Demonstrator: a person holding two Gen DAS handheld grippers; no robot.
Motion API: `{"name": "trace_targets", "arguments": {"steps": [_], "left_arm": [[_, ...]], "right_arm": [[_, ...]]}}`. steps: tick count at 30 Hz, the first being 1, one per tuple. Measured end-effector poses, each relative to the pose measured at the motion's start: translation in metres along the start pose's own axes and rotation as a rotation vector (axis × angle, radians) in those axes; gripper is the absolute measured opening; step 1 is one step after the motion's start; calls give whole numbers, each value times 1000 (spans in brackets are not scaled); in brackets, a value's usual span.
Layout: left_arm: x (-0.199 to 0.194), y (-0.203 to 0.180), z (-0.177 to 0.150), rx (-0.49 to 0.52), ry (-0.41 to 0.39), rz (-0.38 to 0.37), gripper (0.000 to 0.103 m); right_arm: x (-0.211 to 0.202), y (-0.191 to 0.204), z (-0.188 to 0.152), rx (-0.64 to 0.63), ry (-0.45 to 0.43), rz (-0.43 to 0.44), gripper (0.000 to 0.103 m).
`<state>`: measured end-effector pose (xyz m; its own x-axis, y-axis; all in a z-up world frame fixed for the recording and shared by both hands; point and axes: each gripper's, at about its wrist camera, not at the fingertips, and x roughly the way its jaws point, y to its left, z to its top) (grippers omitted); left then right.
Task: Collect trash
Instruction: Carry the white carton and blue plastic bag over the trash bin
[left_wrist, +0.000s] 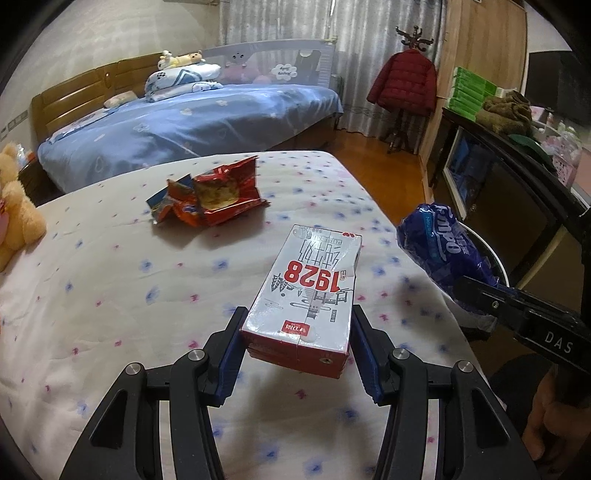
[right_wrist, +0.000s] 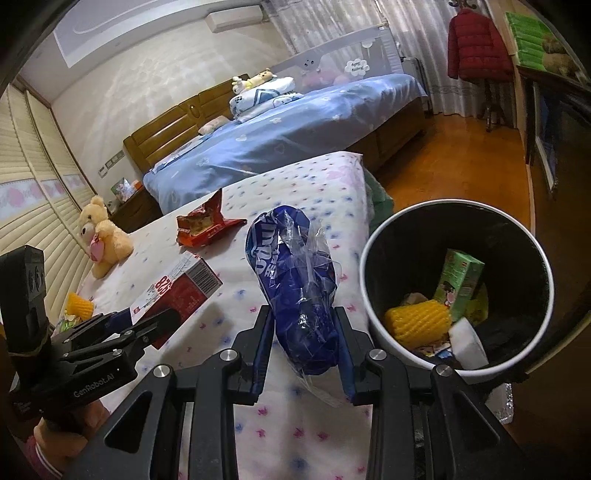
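Holding a carton (left_wrist: 303, 291) by its near end, the left tool (left_wrist: 295, 343) has both pads clamped on the sides — stiff card, probably light, safe to grip across the narrow faces. The right tool (right_wrist: 304, 339) is closed on a blue wrapper (right_wrist: 295, 288), soft, crinkly, likely slippery, so pinch mid-body. Both hang just above the bed (left_wrist: 110, 295). Farther off lie red wrappers (left_wrist: 218, 195). Only the right view shows the bin (right_wrist: 373, 306) and its contents; the left view catches just its rim.
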<state>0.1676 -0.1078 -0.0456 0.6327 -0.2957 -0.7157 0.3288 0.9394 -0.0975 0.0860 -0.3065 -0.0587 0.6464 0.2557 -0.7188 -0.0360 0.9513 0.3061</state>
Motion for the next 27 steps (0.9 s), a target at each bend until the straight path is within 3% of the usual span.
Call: {"name": "trace_targets", "arguments": {"steps": [27], "left_arm": [[21, -50, 14, 86, 4, -74, 52]], "right_arm": [[-35, -57, -7, 92, -36, -109, 32]]}}
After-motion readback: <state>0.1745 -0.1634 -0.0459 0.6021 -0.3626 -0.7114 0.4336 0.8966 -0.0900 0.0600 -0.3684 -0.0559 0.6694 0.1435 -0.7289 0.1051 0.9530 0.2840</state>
